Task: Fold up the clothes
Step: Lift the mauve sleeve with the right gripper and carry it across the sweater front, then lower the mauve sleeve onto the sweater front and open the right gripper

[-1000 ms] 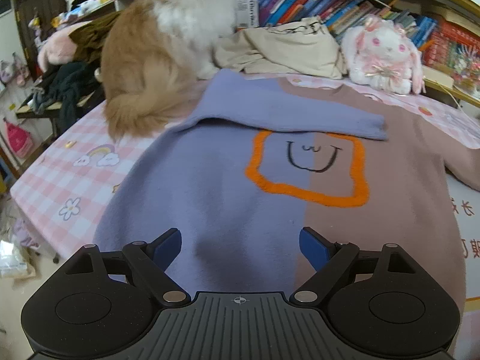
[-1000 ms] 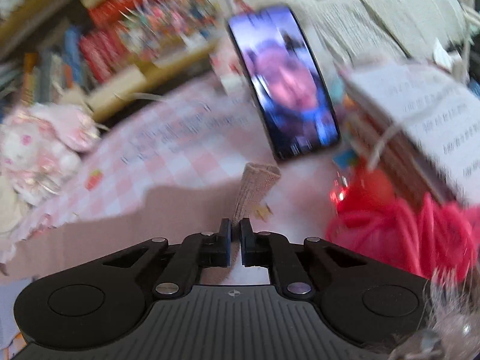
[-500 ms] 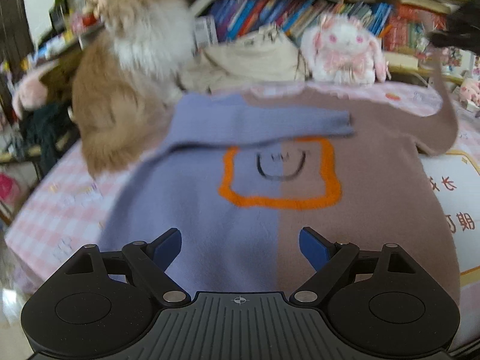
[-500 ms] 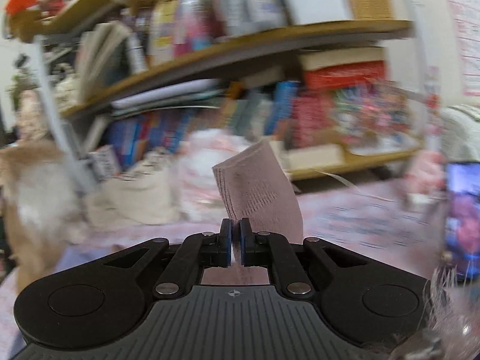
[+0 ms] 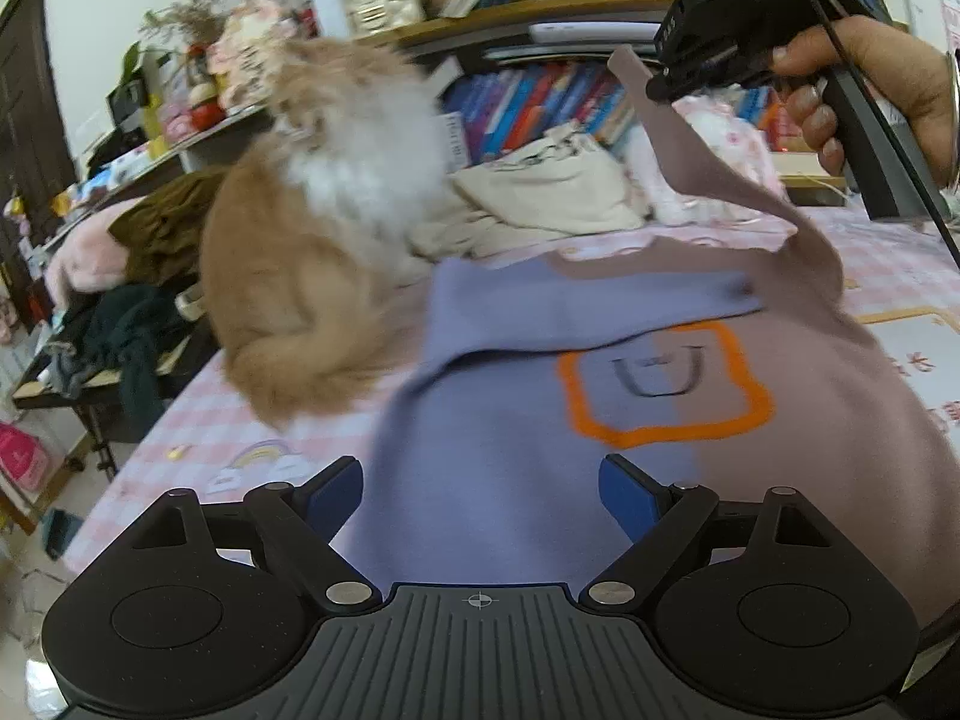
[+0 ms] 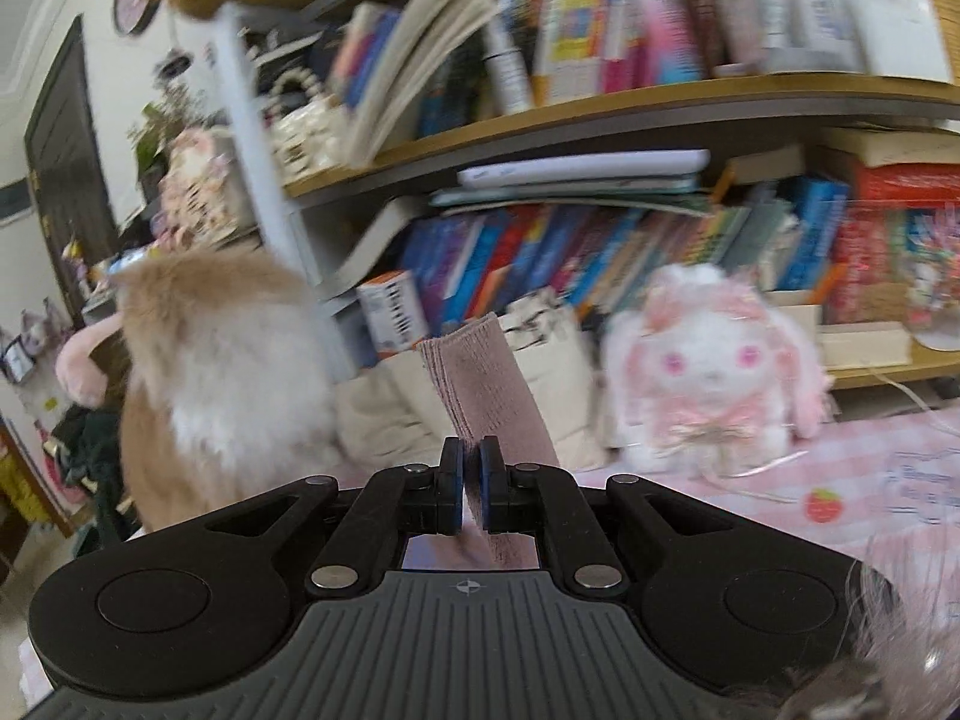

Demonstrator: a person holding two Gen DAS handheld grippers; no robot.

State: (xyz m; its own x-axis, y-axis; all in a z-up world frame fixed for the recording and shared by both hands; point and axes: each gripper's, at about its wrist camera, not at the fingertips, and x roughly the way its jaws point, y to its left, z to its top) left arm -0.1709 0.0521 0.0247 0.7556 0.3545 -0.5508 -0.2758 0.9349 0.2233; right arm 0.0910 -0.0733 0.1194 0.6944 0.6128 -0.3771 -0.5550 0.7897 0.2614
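A sweater [image 5: 660, 450], half lilac and half mauve with an orange-framed smiley, lies flat on the pink checked bed. Its lilac sleeve [image 5: 576, 306] is folded across the chest. My right gripper [image 6: 471, 483] is shut on the mauve sleeve's cuff [image 6: 480, 372] and holds it lifted above the sweater; in the left wrist view that gripper [image 5: 660, 84] sits high at the upper right in a hand, with the mauve sleeve [image 5: 720, 180] hanging down from it. My left gripper [image 5: 480, 498] stands open over the sweater's lower hem, nothing between its fingers.
A fluffy ginger and white cat [image 5: 312, 240] sits on the bed just left of the sweater. A cream cloth bag [image 5: 552, 192] and a pink plush rabbit [image 6: 714, 372] rest against the bookshelf [image 6: 600, 120] behind. Dark clothes [image 5: 120, 330] pile at the left.
My right gripper has swung the mauve sleeve up off the bed and leftward toward the sweater's body. The left gripper has stayed open and shifted slightly left over the hem.
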